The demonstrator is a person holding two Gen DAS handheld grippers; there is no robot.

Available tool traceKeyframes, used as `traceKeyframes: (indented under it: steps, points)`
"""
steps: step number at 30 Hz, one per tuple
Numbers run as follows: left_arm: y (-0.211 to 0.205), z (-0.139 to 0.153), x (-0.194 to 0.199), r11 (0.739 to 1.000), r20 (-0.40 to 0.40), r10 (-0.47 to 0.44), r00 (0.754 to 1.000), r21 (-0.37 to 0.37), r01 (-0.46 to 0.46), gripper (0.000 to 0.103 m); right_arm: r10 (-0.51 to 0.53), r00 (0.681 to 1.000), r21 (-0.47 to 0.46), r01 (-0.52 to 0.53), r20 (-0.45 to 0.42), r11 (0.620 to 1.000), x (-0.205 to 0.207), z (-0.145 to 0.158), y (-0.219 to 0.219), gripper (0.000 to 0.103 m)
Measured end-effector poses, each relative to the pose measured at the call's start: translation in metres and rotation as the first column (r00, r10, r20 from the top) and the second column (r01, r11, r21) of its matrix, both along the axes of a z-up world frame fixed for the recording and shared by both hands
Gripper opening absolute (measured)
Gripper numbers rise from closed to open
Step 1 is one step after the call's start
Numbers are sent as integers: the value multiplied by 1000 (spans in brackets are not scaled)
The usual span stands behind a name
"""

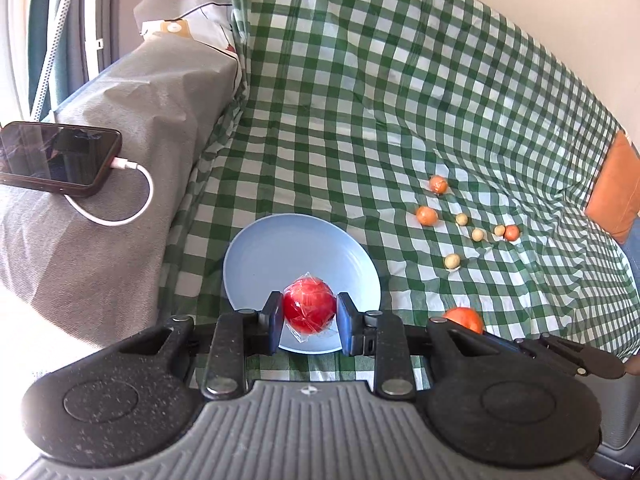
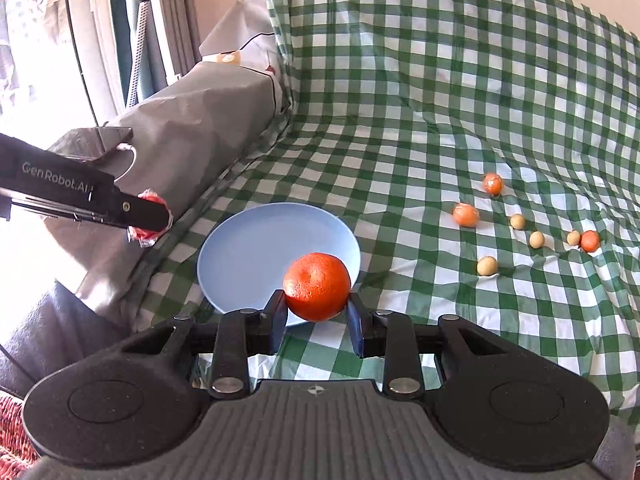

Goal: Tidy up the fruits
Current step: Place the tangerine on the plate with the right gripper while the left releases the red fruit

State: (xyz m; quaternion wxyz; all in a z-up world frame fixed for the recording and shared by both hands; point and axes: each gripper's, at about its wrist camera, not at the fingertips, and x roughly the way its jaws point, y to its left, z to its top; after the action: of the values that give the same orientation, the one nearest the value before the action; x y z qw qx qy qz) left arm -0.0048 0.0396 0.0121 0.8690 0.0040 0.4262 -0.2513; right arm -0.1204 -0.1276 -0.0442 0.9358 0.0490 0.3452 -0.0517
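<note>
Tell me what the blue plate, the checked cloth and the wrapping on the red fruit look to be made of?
Blue plate: probably plastic or melamine, a matte, even pale blue with no glassy glare. Checked cloth: seemingly thin wipeable plastic sheeting, going by its faint sheen and crisp creases. Wrapping on the red fruit: clear plastic film, crinkled, with bright glints and loose corners.

A red, plastic-wrapped round fruit [image 1: 309, 305] and a large orange [image 2: 317, 286] sit above the empty light-blue round plate [image 1: 280, 248]. Small oranges [image 1: 426, 215] and pale beige balls [image 1: 452, 261] lie scattered on the checked cloth.
</note>
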Motion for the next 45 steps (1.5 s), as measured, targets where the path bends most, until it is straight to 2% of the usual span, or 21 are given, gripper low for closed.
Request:
traceKeyframes:
  steps: [12, 24, 45]
  points:
    - [1, -3, 7, 1000, -7, 7, 1000, -2, -7, 31, 17, 1000, -9, -17, -15, 1000, 2, -5, 5, 33]
    - [-12, -22, 38, 999, -28, 22, 999, 37, -21, 31, 28, 998, 8, -28, -49, 1000, 22, -17, 0, 33]
    - [-55, -77, 92, 979, -96, -1, 995, 202, 21, 31, 48, 988, 21, -46, -144, 999, 91, -56, -4, 33]
